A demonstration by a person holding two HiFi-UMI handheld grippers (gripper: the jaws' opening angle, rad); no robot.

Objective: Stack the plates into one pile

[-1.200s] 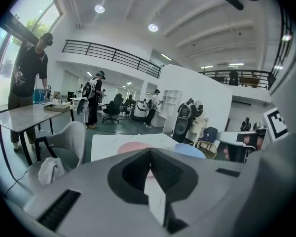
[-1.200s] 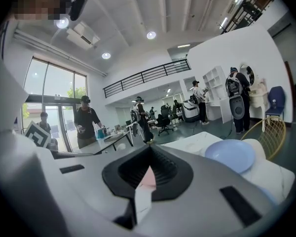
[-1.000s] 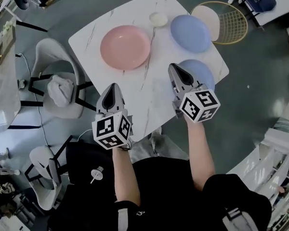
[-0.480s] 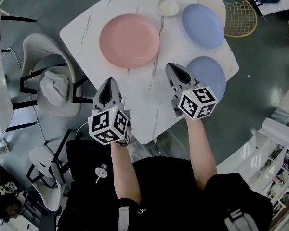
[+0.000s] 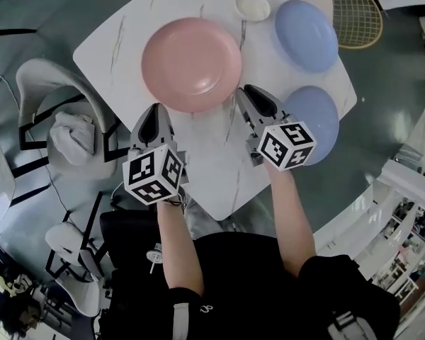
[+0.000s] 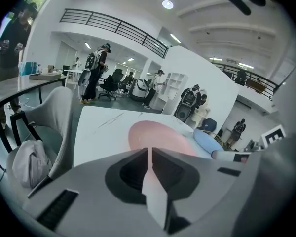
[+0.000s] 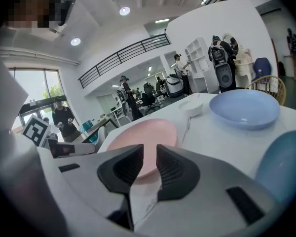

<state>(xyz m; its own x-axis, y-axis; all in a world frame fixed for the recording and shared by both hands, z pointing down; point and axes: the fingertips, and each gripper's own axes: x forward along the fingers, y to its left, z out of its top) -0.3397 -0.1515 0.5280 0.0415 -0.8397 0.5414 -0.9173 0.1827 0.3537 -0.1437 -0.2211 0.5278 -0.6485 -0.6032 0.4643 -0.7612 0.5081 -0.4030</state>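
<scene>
A large pink plate (image 5: pixel 191 64) lies in the middle of the white marble table (image 5: pixel 120 41). Two blue plates lie at the right, one far (image 5: pixel 306 25) and one near (image 5: pixel 319 115). A small white dish (image 5: pixel 253 6) sits at the back. My left gripper (image 5: pixel 156 112) hovers at the pink plate's near left rim. Its jaws have just been opening and stand a narrow slit apart with nothing between them. My right gripper (image 5: pixel 246 94) is between the pink plate and the near blue plate. Its jaws have also just been opening and are clearly apart and empty.
A grey chair (image 5: pixel 57 83) with a bundled cloth (image 5: pixel 71 137) stands left of the table. A gold wire chair (image 5: pixel 358 16) stands at the back right. Several people stand far off in the hall (image 6: pixel 96 70).
Both grippers have moved forward and down toward the plates. The left one has reached the pink plate's near rim. The right one has come in beside the near blue plate.
</scene>
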